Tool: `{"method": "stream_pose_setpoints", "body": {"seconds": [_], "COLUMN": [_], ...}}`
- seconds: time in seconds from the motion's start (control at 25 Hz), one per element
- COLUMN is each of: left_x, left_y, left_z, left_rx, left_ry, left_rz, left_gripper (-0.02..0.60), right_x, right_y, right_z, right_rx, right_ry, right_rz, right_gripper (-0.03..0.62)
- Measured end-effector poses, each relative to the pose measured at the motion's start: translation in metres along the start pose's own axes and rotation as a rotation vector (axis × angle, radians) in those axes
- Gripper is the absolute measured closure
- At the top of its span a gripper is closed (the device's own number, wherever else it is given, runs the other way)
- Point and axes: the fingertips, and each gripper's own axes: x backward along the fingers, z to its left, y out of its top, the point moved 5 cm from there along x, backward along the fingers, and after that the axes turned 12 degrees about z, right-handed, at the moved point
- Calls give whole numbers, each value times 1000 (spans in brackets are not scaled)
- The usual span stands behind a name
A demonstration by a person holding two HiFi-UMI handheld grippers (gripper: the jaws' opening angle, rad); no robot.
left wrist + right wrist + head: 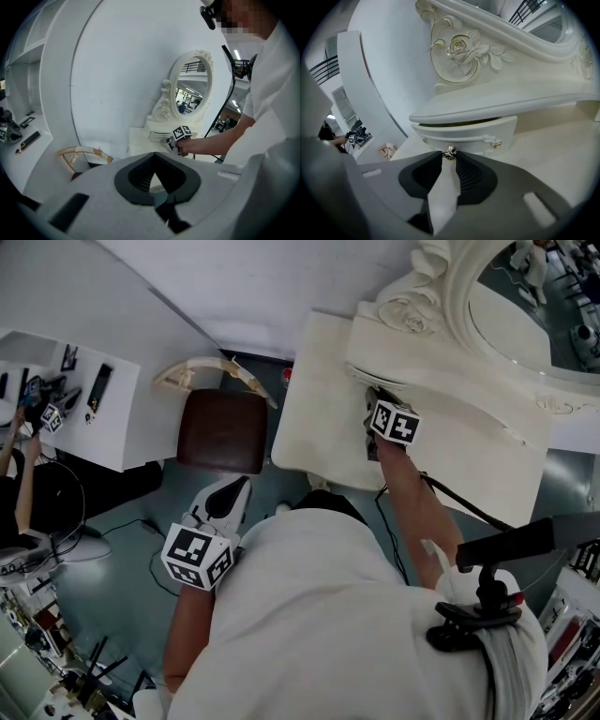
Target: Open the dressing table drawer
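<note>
Since the drawer can only slide straight out of its housing, what matters is how the right gripper lines up with it. In the right gripper view the drawer front lies dead ahead of the jaws and just above them. Its long axis runs sideways across the view, and its small metal knob sticks out toward the gripper. The two jaw tips are closed in on that knob, one pad on each side, with only the knob's width between them. The grip looks set, so the pull should go straight back along the gripper's own line, away from the drawer face, without twisting.

A thin dark slit shows along the drawer's top edge, under the shelf that overhangs it, so it seems barely started. (Nothing of the inside can be seen through so narrow a gap.)

Above the drawer rise the carved rose and the oval mirror. The pale tabletop spreads out below and to the right of it.

The left gripper is well apart from the drawer, low by the person's side and over the floor, near a brown-seated stool. Its tips meet with nothing between them, so the right hand is plainly the nearer one for this job.
</note>
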Motion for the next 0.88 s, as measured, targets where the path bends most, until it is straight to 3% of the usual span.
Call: {"method": "stream_pose_setpoints", "body": {"seconds": [0.88], "left_x": [-2], "left_y": [-11], "left_z": [-4], "left_rx": [23], "left_ry": [-7], "left_rz": [-9], "left_gripper": [578], "right_x": [0], "right_y": [-10], "right_z": [0], "right_rx": [33], "right_ry": [-6], "right_rz": [17], "right_gripper": [500]}}
